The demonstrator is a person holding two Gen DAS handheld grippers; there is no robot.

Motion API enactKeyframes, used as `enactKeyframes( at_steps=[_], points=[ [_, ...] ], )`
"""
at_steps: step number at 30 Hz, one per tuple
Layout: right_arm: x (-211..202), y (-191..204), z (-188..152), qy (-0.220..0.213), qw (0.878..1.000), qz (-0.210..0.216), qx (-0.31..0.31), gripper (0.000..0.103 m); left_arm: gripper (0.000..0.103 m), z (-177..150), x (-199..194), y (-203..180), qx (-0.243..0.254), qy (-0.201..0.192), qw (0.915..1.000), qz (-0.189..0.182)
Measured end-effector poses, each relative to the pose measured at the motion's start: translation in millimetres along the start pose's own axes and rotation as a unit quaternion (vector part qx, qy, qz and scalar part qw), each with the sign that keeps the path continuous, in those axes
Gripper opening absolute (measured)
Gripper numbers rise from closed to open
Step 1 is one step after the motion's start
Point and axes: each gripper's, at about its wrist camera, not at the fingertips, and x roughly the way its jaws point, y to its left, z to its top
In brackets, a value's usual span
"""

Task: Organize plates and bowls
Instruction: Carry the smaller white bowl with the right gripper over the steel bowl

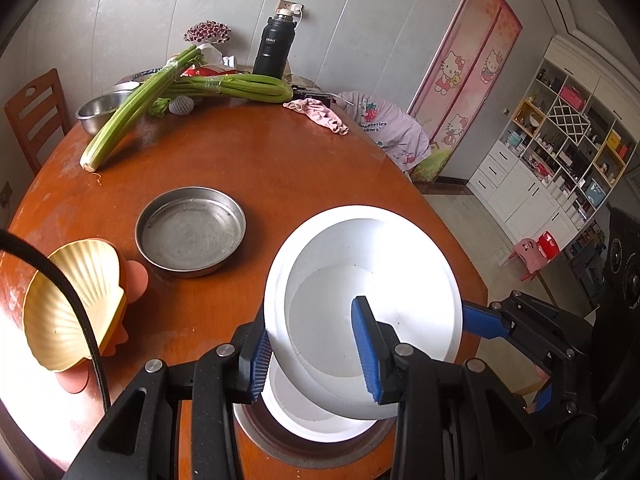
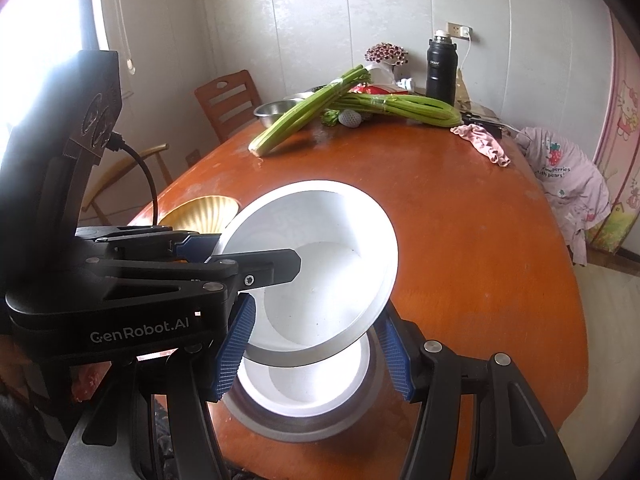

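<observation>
A white bowl (image 1: 372, 296) is tilted above a stack of a white dish (image 1: 316, 420) in a steel plate (image 1: 304, 452) at the table's near edge. My left gripper (image 1: 316, 344) straddles the bowl's near-left rim, one finger outside and one inside, seemingly holding it. In the right wrist view the bowl (image 2: 320, 256) leans over the white dish (image 2: 308, 388). My right gripper (image 2: 316, 356) is open around them, its fingers beside the bowl's lower rim. A round steel pan (image 1: 191, 232) and a yellow shell-shaped dish (image 1: 72, 300) on orange plates lie to the left.
The round orange table (image 1: 260, 160) carries celery (image 1: 132, 112), a steel bowl (image 1: 100, 110), a black flask (image 1: 274, 44), a pink cloth (image 1: 320, 114) and clutter at its far side. Wooden chairs stand at the left. A purple garment (image 1: 384, 132) hangs off the right edge.
</observation>
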Motion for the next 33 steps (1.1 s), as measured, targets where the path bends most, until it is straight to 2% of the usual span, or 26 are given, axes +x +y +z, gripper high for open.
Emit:
enactKeyframes(
  at_steps=[33],
  points=[
    [10, 5, -25, 0.028, 0.999, 0.019, 0.001, 0.063, 0.037, -29, 12, 2, -0.007, 0.03, 0.9995, 0.01]
  ],
)
